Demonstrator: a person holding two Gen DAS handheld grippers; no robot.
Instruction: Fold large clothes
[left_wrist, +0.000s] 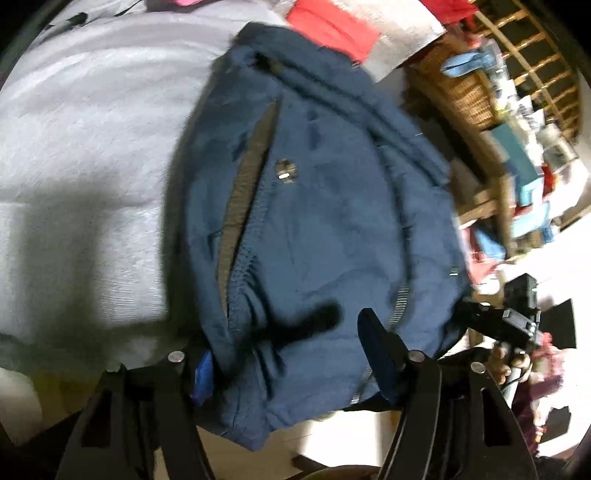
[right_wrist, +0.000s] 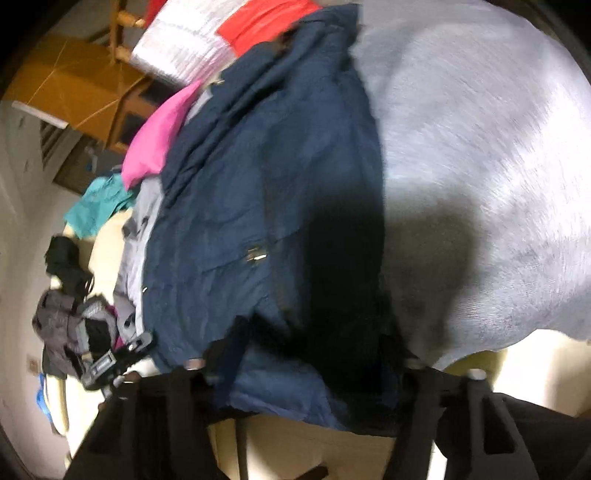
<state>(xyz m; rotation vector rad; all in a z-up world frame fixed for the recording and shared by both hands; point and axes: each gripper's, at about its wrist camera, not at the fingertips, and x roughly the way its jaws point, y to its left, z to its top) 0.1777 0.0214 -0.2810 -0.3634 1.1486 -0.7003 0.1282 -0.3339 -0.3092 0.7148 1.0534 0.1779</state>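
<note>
Left fingers (left_wrist: 207, 365) half-open astride navy jacket (left_wrist: 314, 206) hem, right fingers (right_wrist: 229, 354) likewise

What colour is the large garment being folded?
Dark navy blue garment, lying on a light grey sheet; clearest in the left wrist view.

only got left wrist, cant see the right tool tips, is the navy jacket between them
Observer: Yes, the navy jacket's near hem lies between the right tool's fingers. Deep shadow hides whether they pinch it.
Operator: anything lying off the jacket on that side
Observer: A teal garment lies crumpled there, apart from the jacket.
Operator: and further out
Observer: A brown cardboard box sits beyond the clothes.
</note>
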